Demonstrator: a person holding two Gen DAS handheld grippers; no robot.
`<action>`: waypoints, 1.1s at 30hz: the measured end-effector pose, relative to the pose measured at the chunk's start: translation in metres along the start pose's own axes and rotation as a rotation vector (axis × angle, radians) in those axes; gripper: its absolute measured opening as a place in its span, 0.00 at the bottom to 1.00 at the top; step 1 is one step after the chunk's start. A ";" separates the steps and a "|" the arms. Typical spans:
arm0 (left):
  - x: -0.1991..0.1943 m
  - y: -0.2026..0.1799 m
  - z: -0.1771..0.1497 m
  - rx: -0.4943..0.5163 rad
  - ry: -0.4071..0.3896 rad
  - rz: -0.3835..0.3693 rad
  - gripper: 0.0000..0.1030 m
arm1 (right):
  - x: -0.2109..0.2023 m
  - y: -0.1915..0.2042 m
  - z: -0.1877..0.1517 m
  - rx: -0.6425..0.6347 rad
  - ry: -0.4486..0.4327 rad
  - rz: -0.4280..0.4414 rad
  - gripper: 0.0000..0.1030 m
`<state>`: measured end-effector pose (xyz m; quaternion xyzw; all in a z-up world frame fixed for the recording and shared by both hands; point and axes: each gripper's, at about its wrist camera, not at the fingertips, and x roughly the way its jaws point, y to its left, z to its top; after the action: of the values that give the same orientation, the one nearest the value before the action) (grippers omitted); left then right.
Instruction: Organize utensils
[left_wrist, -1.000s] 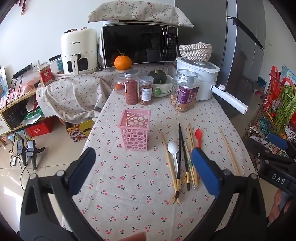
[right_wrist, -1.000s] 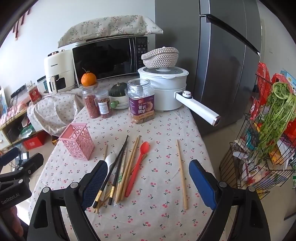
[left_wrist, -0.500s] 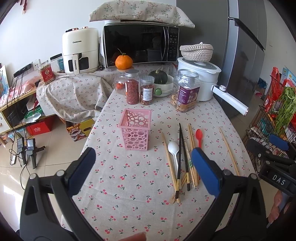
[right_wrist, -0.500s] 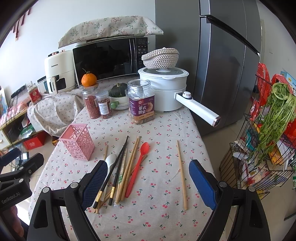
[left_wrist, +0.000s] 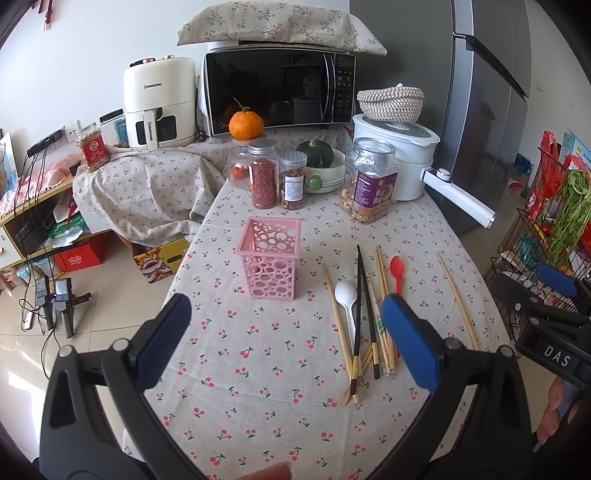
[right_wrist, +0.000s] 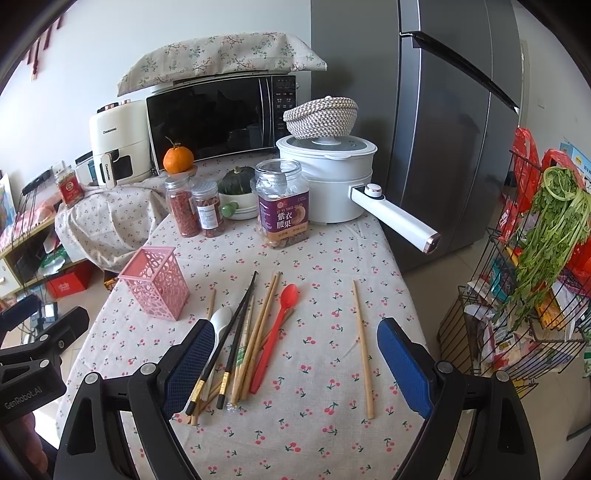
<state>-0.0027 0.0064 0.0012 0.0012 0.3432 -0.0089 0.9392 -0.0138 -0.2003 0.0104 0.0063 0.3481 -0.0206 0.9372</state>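
Note:
A pink perforated holder (left_wrist: 269, 256) (right_wrist: 157, 282) stands empty on the cherry-print tablecloth (left_wrist: 258, 369). To its right lie a pile of wooden and black chopsticks (left_wrist: 364, 314) (right_wrist: 243, 332), a white spoon (left_wrist: 347, 299) (right_wrist: 219, 323) and a red spoon (left_wrist: 397, 269) (right_wrist: 275, 328). One wooden chopstick (left_wrist: 456, 299) (right_wrist: 362, 347) lies apart on the right. My left gripper (left_wrist: 286, 339) is open and empty above the table's near part. My right gripper (right_wrist: 295, 362) is open and empty over the utensil pile's near end.
Jars (left_wrist: 263, 173), a nut jar (left_wrist: 371, 181), a bowl with a squash (left_wrist: 321, 166) and a white cooker with a long handle (right_wrist: 393, 216) stand at the back. A microwave (left_wrist: 277, 92), air fryer (left_wrist: 159, 107), fridge (right_wrist: 454, 122) and wire rack (right_wrist: 524, 295) surround the table.
Both views have shifted only slightly; the left view has drifted a little. Both grippers stay open and no utensil has moved.

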 end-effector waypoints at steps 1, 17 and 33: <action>0.000 0.000 0.000 0.000 -0.001 0.000 1.00 | 0.000 0.000 0.000 0.000 0.000 0.001 0.88; -0.001 -0.003 0.002 0.001 -0.003 -0.003 1.00 | -0.003 0.002 0.001 -0.005 -0.004 0.006 0.88; -0.004 -0.010 0.000 0.009 -0.009 -0.001 1.00 | 0.000 0.001 0.000 -0.004 -0.004 0.003 0.89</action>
<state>-0.0056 -0.0037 0.0036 0.0050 0.3389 -0.0110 0.9407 -0.0141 -0.1994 0.0103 0.0050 0.3464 -0.0185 0.9379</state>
